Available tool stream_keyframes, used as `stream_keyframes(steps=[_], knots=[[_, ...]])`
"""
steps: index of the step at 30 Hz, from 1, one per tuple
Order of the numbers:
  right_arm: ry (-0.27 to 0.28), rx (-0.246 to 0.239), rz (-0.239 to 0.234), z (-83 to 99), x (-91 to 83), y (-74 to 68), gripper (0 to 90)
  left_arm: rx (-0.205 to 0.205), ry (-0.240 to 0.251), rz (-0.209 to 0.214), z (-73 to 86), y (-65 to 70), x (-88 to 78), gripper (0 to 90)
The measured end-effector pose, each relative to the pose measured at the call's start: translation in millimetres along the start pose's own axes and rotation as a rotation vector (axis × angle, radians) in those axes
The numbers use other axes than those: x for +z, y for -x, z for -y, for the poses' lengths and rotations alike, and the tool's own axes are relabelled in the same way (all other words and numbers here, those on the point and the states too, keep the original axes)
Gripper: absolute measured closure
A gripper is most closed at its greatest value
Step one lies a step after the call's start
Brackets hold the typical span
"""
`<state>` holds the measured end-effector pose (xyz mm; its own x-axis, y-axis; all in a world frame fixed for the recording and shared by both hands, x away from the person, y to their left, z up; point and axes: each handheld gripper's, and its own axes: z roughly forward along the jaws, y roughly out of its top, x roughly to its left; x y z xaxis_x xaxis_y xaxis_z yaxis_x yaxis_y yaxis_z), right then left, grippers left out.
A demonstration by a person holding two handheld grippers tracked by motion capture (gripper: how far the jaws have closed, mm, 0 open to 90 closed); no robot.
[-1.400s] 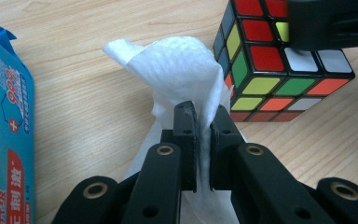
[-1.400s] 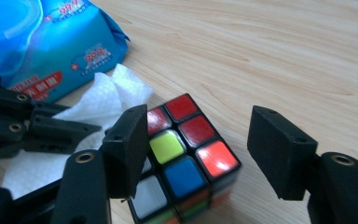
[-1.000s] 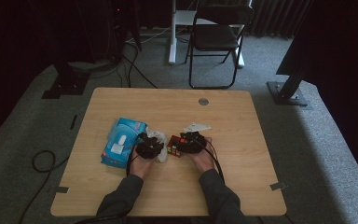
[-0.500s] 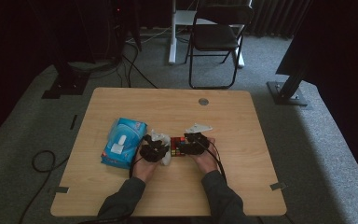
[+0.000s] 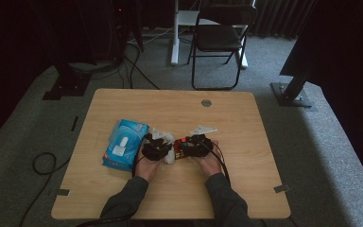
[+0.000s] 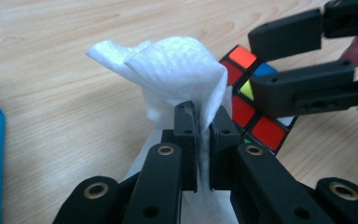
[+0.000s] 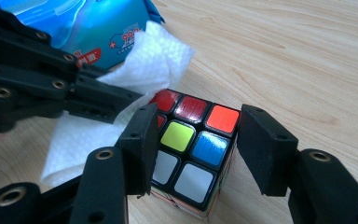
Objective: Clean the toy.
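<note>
left gripper: jaws clamped on a white wipe, held just beside the puzzle cube. right gripper: jaws parted, straddling the cube, which sits on the table near its centre, the blue wipe pack to its left. risk: the right jaws look not fully seated, so wiping pressure could slide or tip the cube; the thin wipe could slip from its narrow pinch

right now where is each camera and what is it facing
High view: above the person's side, facing forward and down on the table; forearms, hands and both grippers enter from below.
Left gripper view: on the left gripper, its fingers shut on the wipe.
Right gripper view: on the right gripper, open around the puzzle cube.
All share cube and wipe.
</note>
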<state>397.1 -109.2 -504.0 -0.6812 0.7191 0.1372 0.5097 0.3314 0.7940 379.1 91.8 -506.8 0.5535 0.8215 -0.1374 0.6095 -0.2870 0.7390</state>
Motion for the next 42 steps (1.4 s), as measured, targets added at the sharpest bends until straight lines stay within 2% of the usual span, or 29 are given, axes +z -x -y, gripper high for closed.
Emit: stream_keyframes(steps=[8,12,17,20,22,26,30,33,35,39,42], knots=[[0.003,0.009,-0.001,0.7,0.2,0.2,48.7,0.003,-0.092,-0.015,12.1,-5.9,24.3,85.2],[0.001,0.024,-0.006,1.0,0.1,0.9,48.8,0.004,-0.091,-0.013,11.0,-6.2,22.7,85.2],[0.012,0.045,-0.016,2.7,0.7,2.1,49.0,0.002,-0.031,0.013,4.4,-2.1,3.8,85.1],[0.014,0.051,-0.02,3.4,0.7,2.8,49.1,0.047,-0.012,0.031,5.0,5.5,-4.9,85.0],[0.013,0.05,-0.02,3.3,0.6,2.7,49.3,0.059,-0.007,0.041,6.8,8.0,-7.3,85.0],[0.01,0.051,-0.018,3.0,0.3,2.3,49.5,0.064,-0.024,0.046,9.3,7.1,-4.5,85.1],[0.012,0.047,-0.012,2.8,0.3,1.9,50.3,0.081,-0.06,0.05,16.7,8.4,5.2,85.1],[0.013,0.045,-0.004,2.5,0.1,2.3,50.8,0.096,-0.084,0.037,22.0,8.3,14.9,85.0],[0.011,0.046,0.0,2.1,0.1,2.0,50.8,0.079,-0.084,0.044,22.8,5.3,17.1,84.7],[0.011,0.045,0.002,2.1,0.0,1.7,50.9,0.073,-0.081,0.034,20.1,6.2,13.8,84.6],[0.011,0.046,0.005,2.2,0.0,1.2,50.9,0.076,-0.051,0.057,15.9,9.7,2.1,84.7]])
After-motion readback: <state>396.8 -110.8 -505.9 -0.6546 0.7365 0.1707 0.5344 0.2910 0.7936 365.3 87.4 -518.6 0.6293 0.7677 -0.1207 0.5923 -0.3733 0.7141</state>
